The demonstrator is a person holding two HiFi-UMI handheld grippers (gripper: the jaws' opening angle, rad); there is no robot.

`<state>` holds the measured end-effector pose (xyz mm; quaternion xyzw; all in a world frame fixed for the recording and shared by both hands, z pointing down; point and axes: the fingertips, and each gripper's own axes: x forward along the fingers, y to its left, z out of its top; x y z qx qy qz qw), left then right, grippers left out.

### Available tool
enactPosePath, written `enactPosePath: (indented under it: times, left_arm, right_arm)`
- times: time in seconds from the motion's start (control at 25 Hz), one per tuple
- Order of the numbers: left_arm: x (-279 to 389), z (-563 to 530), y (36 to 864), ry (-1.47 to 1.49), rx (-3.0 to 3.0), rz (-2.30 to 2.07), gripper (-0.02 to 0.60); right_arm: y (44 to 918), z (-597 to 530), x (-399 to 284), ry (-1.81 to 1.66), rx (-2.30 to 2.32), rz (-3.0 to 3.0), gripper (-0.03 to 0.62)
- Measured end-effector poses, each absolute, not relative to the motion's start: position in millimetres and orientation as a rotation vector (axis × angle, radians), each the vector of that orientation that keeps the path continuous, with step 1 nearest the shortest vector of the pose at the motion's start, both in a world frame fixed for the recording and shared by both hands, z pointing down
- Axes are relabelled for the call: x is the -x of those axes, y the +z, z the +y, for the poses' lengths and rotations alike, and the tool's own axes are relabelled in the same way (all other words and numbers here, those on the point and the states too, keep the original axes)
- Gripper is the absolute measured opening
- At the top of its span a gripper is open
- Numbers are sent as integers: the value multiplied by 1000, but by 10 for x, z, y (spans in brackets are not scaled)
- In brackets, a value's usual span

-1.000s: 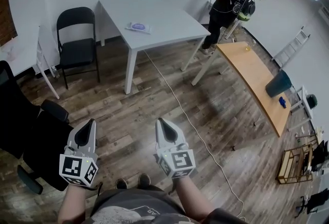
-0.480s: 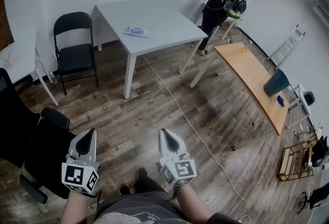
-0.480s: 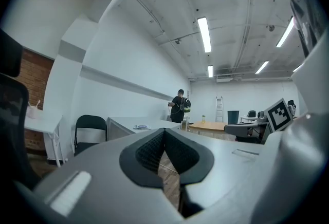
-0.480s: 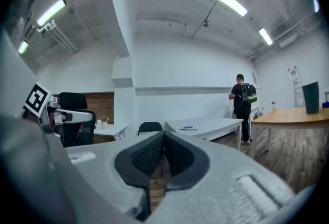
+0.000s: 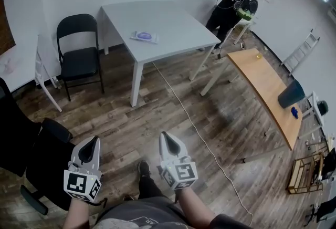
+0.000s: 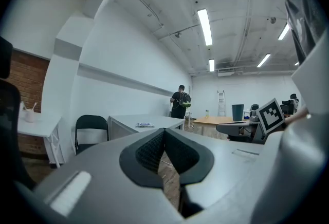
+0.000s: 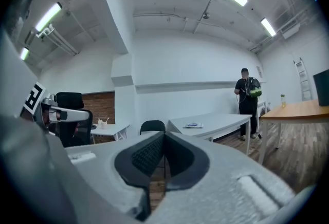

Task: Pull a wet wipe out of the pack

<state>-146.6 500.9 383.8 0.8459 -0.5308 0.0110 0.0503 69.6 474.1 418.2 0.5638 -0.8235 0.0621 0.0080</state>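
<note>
The wet wipe pack (image 5: pixel 144 37), white with a purple lid, lies flat on the white table (image 5: pixel 173 25) far ahead of me. It also shows small on that table as the pack (image 6: pixel 144 125) in the left gripper view and the pack (image 7: pixel 194 125) in the right gripper view. My left gripper (image 5: pixel 96 140) and right gripper (image 5: pixel 164 135) hang low over the wooden floor, both pointing level toward the table. Both are shut with nothing between the jaws, as the left gripper (image 6: pixel 164 130) and right gripper (image 7: pixel 164 134) show close up.
A black folding chair (image 5: pixel 79 52) stands left of the table. A black office chair (image 5: pixel 37 154) is at my left. A white cable (image 5: pixel 194 128) runs across the floor. A wooden table (image 5: pixel 268 91) stands at the right. A person (image 5: pixel 233 2) stands by the far wall.
Both grippers have sunk a little in the view and drifted forward. The white table and pack now sit slightly lower and to the right in the head view.
</note>
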Motion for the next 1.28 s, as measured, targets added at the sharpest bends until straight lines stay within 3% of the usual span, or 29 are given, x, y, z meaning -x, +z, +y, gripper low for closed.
enactPosePath:
  times: [0.88, 1.28]
  left_arm:
    - [688, 2649, 3748, 76, -2560, -1700, 18]
    - [638, 2033, 3866, 143, -2556, -1690, 18]
  right_arm:
    - [4109, 2485, -1566, 209, -1718, -2619, -9]
    - [4243, 1810, -1495, 244, -1687, -2611, -9]
